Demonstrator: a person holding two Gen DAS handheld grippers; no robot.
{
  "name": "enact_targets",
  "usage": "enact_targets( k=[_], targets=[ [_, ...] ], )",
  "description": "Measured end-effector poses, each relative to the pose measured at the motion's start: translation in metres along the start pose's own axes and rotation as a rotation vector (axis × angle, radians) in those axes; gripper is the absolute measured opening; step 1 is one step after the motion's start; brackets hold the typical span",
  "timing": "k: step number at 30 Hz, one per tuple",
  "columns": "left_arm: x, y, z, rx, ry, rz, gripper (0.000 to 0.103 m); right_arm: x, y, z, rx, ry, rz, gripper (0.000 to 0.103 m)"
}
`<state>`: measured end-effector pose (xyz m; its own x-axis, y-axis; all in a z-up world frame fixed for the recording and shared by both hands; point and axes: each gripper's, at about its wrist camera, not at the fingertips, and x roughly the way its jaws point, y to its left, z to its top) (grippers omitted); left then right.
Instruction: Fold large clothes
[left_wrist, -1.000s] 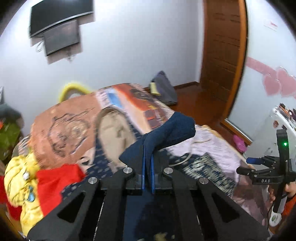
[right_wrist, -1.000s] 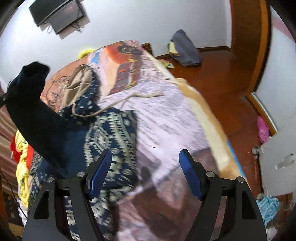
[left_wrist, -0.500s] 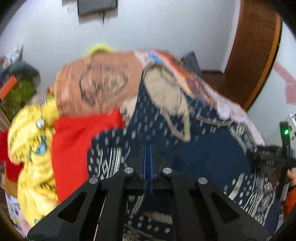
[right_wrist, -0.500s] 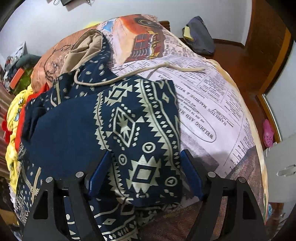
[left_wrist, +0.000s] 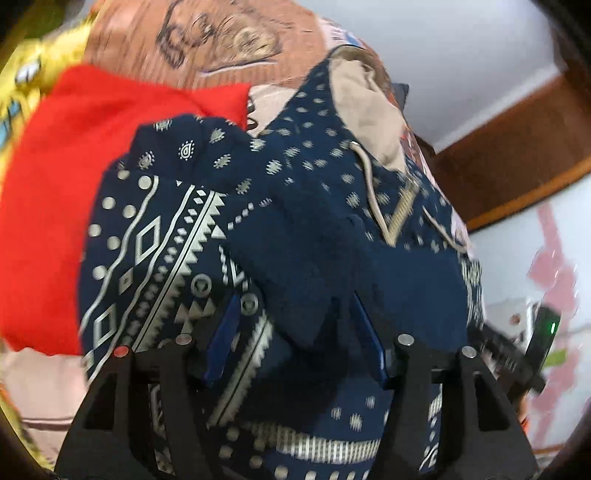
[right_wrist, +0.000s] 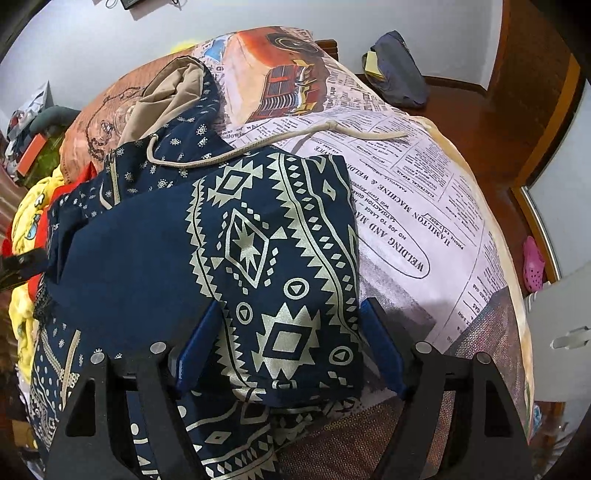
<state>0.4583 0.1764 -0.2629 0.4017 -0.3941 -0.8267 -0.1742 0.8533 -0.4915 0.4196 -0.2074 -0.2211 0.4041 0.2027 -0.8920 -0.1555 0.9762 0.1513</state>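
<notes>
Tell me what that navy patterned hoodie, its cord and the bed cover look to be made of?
The navy hoodie with cream geometric print looks like soft matte knit, perhaps fleece: it drapes in thick folds. Its beige drawstring cord shows a twisted rope texture, likely cotton. The newspaper-print bed cover looks like smooth, slightly plush printed fabric; the exact fibre is unclear.

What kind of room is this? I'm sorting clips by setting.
Probably a bedroom: a bed under a newspaper-print bedspread, a navy patterned hooded garment lying on it, and a wooden floor beside it.
</notes>
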Motion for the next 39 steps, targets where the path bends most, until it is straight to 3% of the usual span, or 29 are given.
enact_targets(
  k=[5, 7, 8, 9, 12, 19, 23, 25, 28, 35, 39],
  targets=[
    [0.017, -0.002, 0.015, -0.009, -0.041, 0.019, 0.058, 0.001, 0.000, -0.001, -0.003, -0.004, 0.005, 0.077],
    [0.020, -0.010, 0.017, 0.032, -0.060, 0.074, 0.045, 0.002, 0.001, -0.001, -0.008, -0.002, 0.001, 0.077],
    [0.022, -0.016, 0.018, 0.063, -0.066, 0.110, 0.028, 0.001, 0.001, 0.000, -0.010, 0.000, -0.001, 0.077],
    [0.022, -0.017, 0.019, 0.083, -0.068, 0.132, 0.017, 0.001, 0.001, 0.000, -0.011, 0.003, -0.002, 0.077],
    [0.011, -0.031, 0.017, 0.141, -0.114, 0.183, 0.005, -0.002, 0.001, 0.003, -0.009, 0.004, -0.013, 0.077],
    [-0.084, -0.061, 0.006, 0.248, -0.339, 0.193, 0.005, -0.022, 0.006, 0.015, -0.027, -0.060, -0.022, 0.077],
    [-0.120, -0.060, 0.001, 0.270, -0.385, 0.198, 0.005, -0.019, 0.012, 0.020, -0.039, -0.063, -0.021, 0.077],
    [-0.125, -0.055, -0.004, 0.286, -0.389, 0.252, 0.005, -0.011, 0.018, 0.018, -0.055, -0.043, -0.018, 0.077],
    [-0.120, -0.037, -0.013, 0.280, -0.364, 0.316, 0.005, 0.000, 0.025, 0.014, -0.081, -0.007, -0.025, 0.077],
    [-0.068, 0.023, -0.028, 0.193, -0.190, 0.396, 0.007, 0.010, 0.031, 0.008, -0.114, 0.024, -0.027, 0.077],
    [-0.046, 0.055, -0.041, 0.126, -0.095, 0.391, 0.022, 0.011, 0.026, 0.008, -0.101, 0.035, -0.014, 0.078]
  ],
)
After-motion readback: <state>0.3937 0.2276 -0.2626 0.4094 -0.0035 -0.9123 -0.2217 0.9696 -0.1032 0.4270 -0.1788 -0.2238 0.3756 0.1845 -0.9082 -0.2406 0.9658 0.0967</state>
